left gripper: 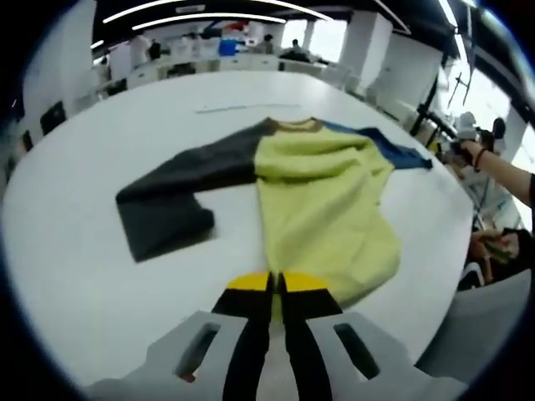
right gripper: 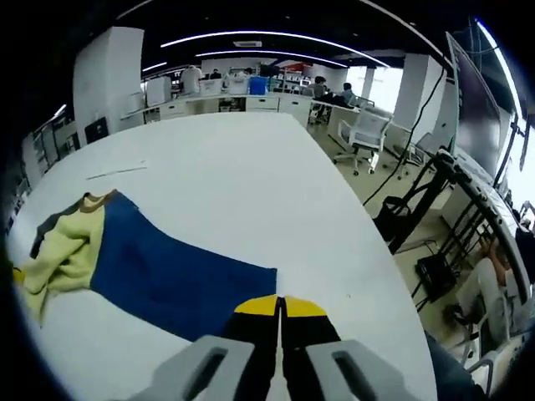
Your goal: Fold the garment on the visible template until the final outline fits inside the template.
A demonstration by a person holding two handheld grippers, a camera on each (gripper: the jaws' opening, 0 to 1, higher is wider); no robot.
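Yellow-tipped jaws of the left gripper (left gripper: 277, 284) stand pressed together, pinching the near hem of the garment (left gripper: 322, 209). That garment lies spread on the white table (left gripper: 75, 251) straight ahead, its pale yellow body in the middle, its dark grey sleeve (left gripper: 180, 188) bent off to the left. Jaws of the right gripper (right gripper: 281, 307) also meet, nipping the edge of the blue sleeve (right gripper: 175, 271), which stretches ahead and leftward.

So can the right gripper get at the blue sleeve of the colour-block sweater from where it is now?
Probably yes. The right gripper sits at the cuff end of the blue sleeve, which lies flat on the white table with nothing between them. Its jaws look closed, so they must open first.
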